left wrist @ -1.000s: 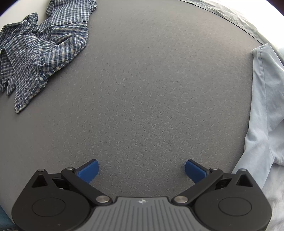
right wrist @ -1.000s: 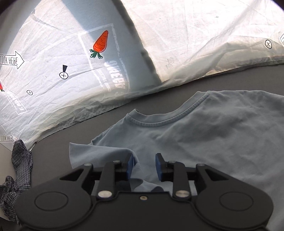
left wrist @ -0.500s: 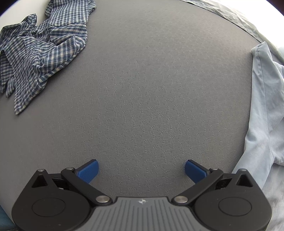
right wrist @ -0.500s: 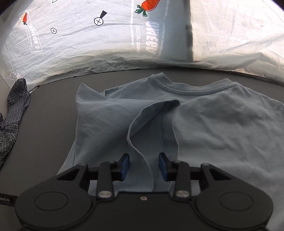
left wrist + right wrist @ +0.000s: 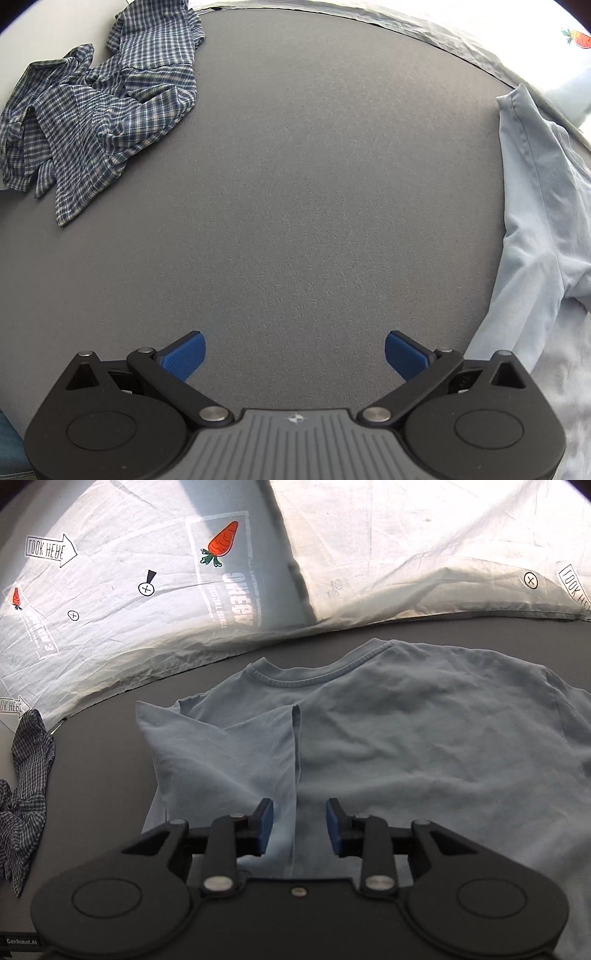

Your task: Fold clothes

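Grey table: your right tongs gape over the T-shirt's folded-in sleeve; left tongs hang open beside it.

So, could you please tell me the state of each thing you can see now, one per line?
Light blue T-shirt: spread flat, one sleeve folded inward.
Checked shirt: crumpled, unfolded.
Printed white sheet: wrinkled, lying beyond the mat.
Left gripper: open wide, empty.
Right gripper: open, holding nothing.
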Available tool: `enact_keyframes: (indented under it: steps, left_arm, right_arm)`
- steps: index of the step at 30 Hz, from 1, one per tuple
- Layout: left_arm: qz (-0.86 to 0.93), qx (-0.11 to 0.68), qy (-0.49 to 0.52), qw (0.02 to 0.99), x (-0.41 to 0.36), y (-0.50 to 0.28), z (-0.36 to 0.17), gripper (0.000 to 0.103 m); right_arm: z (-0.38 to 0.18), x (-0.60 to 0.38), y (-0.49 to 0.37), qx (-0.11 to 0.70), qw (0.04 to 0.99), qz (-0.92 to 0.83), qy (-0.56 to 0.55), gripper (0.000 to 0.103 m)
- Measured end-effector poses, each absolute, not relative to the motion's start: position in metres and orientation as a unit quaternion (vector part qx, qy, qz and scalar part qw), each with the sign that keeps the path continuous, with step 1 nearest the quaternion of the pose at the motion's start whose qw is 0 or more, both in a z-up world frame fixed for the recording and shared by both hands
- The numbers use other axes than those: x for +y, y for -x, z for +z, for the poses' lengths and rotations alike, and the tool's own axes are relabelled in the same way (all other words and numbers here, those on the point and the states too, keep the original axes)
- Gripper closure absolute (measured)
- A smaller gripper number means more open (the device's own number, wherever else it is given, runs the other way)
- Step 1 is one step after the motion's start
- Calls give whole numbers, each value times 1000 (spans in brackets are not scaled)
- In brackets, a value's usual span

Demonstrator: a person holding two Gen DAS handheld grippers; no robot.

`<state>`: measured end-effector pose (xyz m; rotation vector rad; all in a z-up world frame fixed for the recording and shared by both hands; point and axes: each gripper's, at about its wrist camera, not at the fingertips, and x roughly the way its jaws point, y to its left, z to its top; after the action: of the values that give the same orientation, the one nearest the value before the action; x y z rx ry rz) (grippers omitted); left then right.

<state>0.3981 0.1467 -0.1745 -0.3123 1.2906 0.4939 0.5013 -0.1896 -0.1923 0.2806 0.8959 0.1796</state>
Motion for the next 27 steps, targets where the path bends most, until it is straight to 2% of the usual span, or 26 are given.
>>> enact_keyframes:
  steps: [6,8,12,22,27]
  left_arm:
    - [216,593,188,752,145,-338,-176,1]
    - [214,597,185,751,140,-317,-177,1]
    - [212,606,187,744,131,-279,-182,1]
    - [169,627,193,735,112,-208,-192,1]
    - [147,635,181,737,111,-191,-196,1]
  right_arm:
    - [-189,-197,-436,443,834,126,-305,70]
    - [-197,-187,-413,468,812,138,-321,82]
    - [-206,-164,-375,497,779,173,-339,90]
    - [-236,-88,-305,568,711,215,-354,88]
    - [-245,-70,-285,579,710,201,-346,81]
